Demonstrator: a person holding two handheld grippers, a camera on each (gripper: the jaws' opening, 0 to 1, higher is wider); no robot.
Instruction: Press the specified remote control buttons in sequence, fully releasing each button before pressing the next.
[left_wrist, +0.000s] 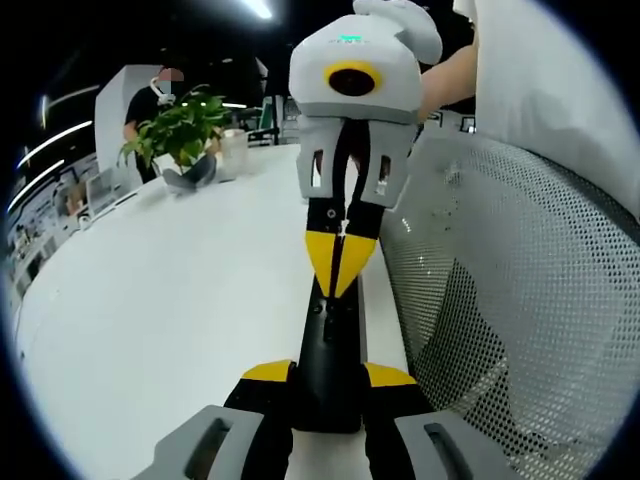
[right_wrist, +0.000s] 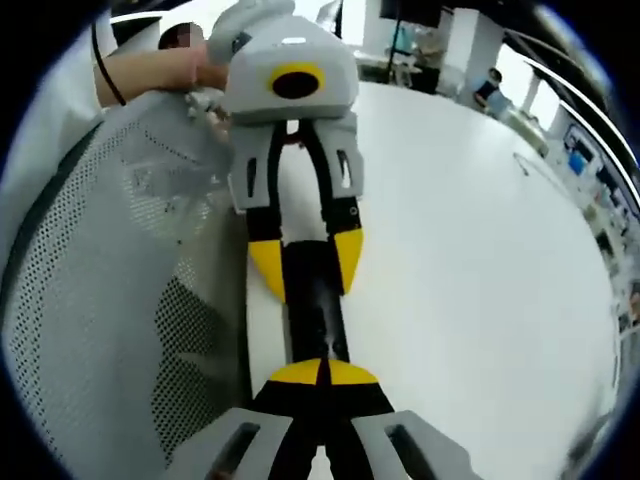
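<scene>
Left gripper view, left gripper (left_wrist: 329, 375) grasping remote (left_wrist: 328, 365), right gripper (left_wrist: 341, 262) jaws clenched, buttons indistinct.

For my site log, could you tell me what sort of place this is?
Probably an open office or lab: a long white table, a potted plant on it, a mesh chair back, and ceiling strip lights.

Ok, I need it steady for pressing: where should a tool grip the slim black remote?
Probably across its long side edges at one end, approaching lengthwise: the slim black remote is narrow and stretches along the white table, so its top face stays free.
</scene>
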